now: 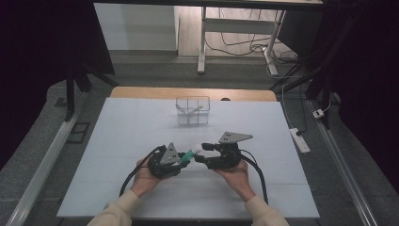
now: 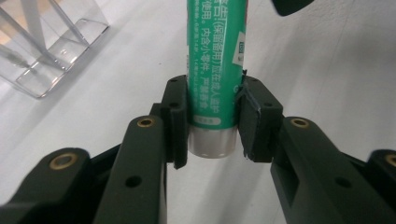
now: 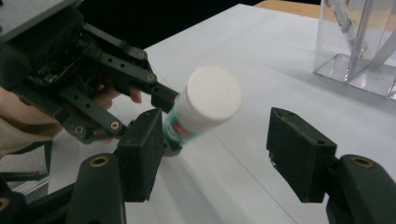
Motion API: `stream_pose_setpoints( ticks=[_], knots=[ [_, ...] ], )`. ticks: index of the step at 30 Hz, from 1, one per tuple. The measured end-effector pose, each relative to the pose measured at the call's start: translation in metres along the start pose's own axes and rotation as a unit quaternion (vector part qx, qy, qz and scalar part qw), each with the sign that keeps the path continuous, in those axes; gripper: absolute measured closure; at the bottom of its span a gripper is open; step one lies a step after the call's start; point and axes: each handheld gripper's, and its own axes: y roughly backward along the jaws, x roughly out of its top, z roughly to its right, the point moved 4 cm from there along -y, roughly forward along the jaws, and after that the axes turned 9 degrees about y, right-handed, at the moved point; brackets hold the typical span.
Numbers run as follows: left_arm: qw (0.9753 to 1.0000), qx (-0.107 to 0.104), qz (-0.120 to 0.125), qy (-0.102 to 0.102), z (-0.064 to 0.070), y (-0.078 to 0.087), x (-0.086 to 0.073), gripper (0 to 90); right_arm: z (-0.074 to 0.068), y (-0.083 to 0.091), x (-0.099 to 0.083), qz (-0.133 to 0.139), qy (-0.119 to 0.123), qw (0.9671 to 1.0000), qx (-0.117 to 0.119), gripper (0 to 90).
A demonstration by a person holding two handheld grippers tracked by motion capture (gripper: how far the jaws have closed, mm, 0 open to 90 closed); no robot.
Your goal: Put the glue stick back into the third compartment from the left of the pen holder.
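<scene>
A green tube with a white cap (image 1: 191, 152) is held above the white table between the two hands. My left gripper (image 2: 212, 123) is shut on the tube (image 2: 215, 60) near its crimped end, its pads pressing both sides. In the right gripper view the white cap (image 3: 211, 99) points at the camera, and my right gripper (image 3: 217, 149) stands open around it, its left pad (image 3: 142, 149) close beside the tube and the right pad well apart. In the high view the left gripper (image 1: 184, 160) and right gripper (image 1: 201, 151) face each other.
A clear plastic box with dividers (image 1: 192, 110) stands toward the back of the white table (image 1: 141, 127), holding a few pale sticks. Desk legs and cables lie on the floor beyond. A power strip (image 1: 299, 140) lies off the right edge.
</scene>
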Motion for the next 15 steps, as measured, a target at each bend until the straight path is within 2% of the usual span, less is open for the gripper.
stream_pose_setpoints(
  ticks=[4, 9, 12, 15],
  knots=[
    [1.0, -0.007, 0.003, 0.001, 0.0031, -0.0025, 0.0008, 66.1, -0.0015, -0.0017, 0.0014, 0.009, -0.003, 1.0, 0.001, 42.7],
    [1.0, -0.008, 0.003, -0.001, 0.0065, -0.0057, 0.0014, 65.9, -0.0047, -0.0034, 0.0019, 0.015, 0.0, 0.9999, 0.008, 55.5],
    [0.9999, -0.01, 0.0, -0.004, 0.0075, -0.0076, 0.001, 65.7, -0.0044, -0.002, 0.0031, 0.023, -0.008, 0.9994, 0.025, 60.4],
    [0.9999, -0.008, -0.003, -0.006, 0.0089, -0.0093, 0.0006, 64.8, -0.0073, -0.0016, 0.0043, 0.024, -0.001, 0.9991, 0.035, 63.6]
  ],
)
